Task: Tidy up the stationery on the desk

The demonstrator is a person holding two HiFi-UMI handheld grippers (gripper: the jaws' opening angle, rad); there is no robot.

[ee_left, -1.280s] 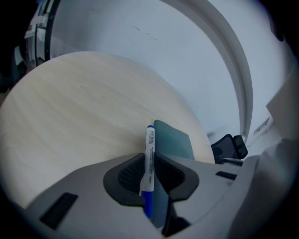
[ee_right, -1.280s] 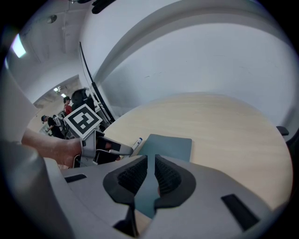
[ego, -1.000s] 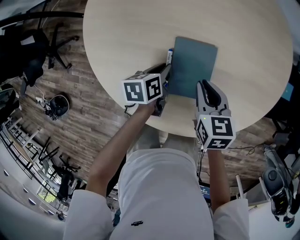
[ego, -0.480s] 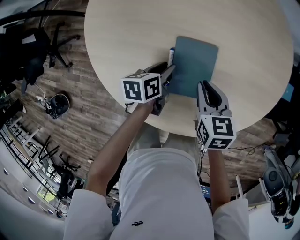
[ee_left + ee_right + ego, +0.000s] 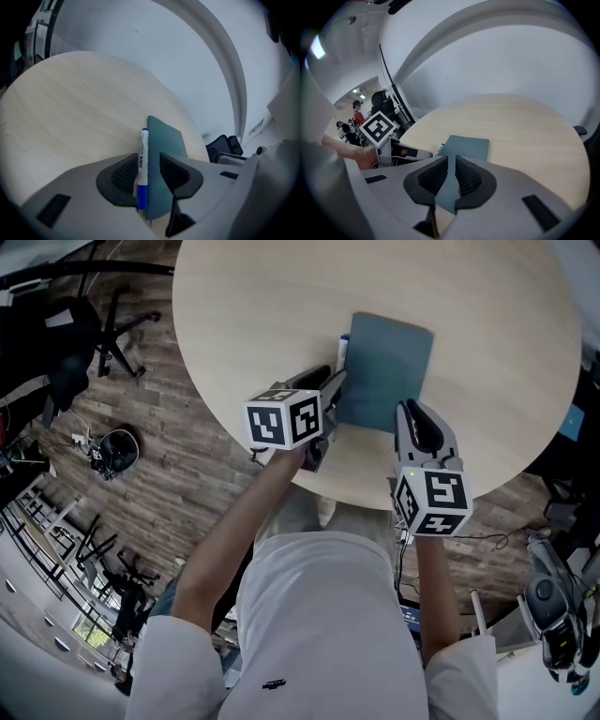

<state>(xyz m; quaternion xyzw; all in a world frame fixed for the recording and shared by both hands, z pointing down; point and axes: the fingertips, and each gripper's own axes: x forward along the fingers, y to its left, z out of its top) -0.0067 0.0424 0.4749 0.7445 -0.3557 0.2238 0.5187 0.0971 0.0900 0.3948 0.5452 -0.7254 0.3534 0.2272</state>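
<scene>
A teal notebook (image 5: 386, 367) lies flat on the round pale wooden table (image 5: 281, 296). A white marker with a blue cap (image 5: 343, 345) lies along the notebook's left edge. My left gripper (image 5: 330, 388) is open, and the marker's near end (image 5: 142, 164) sits between its jaws beside the notebook's edge (image 5: 161, 140). My right gripper (image 5: 409, 411) is at the notebook's near right corner with its jaws almost together. Only a strip of notebook (image 5: 464, 147) shows through the narrow gap, and I see nothing clamped there.
The table's near edge (image 5: 356, 502) runs just under both grippers. Office chairs (image 5: 103, 329) and a helmet (image 5: 117, 451) stand on the wood floor to the left. Cables and gear (image 5: 553, 615) lie at the lower right. A person (image 5: 358, 112) stands far off.
The marker and the left gripper's tips have edged slightly right, closer to the notebook's left edge. The right gripper has stayed put.
</scene>
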